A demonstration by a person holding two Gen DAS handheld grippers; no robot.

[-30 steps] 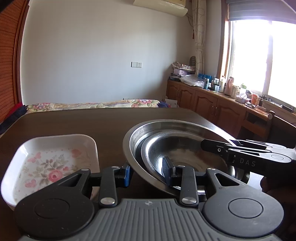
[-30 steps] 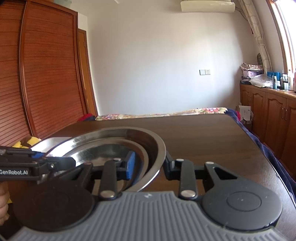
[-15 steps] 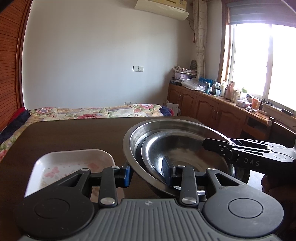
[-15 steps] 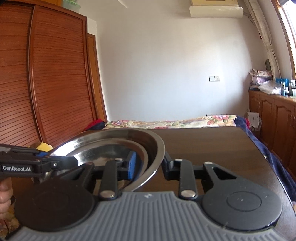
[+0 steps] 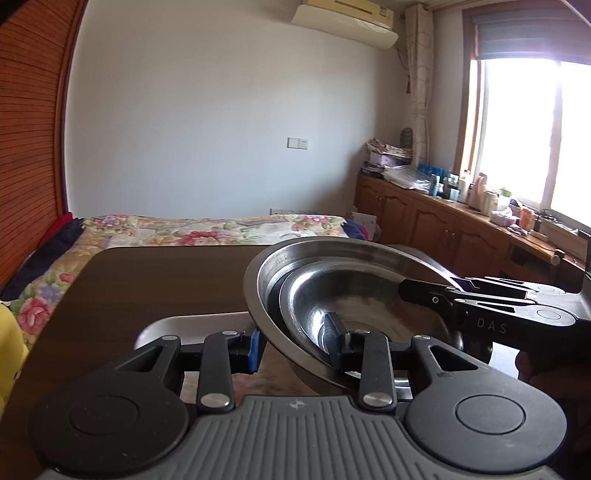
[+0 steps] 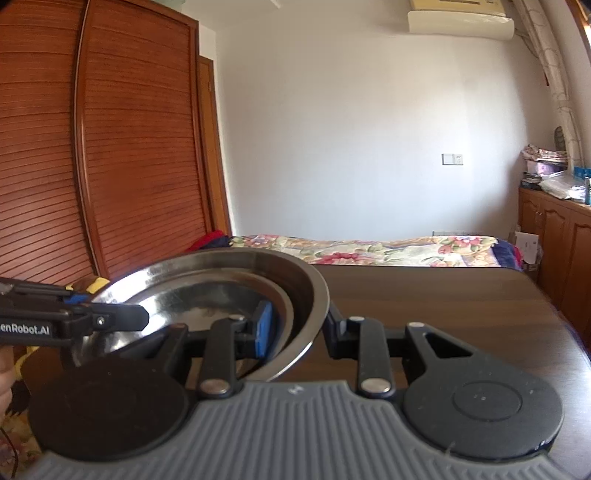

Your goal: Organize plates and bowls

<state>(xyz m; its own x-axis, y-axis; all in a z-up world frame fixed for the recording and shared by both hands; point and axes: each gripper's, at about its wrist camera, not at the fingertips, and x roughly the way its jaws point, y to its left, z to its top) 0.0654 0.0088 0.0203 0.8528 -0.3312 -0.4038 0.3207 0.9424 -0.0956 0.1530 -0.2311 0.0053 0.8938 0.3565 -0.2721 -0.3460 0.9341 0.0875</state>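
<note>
Steel bowls between both grippers' fingers.

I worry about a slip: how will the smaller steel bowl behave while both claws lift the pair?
The smaller bowl sits loose inside the larger bowl; polished metal probably slides if tilted. Both look thin, so likely light and stiff. The left claw and right claw each pinch the rims, which should steady them.

You face a plain white wall with an air conditioner mounted high. A floral-quilted bed lies below; slatted wooden wardrobe doors stand left, cluttered cabinets under a glaring window, probably overexposed.
</note>
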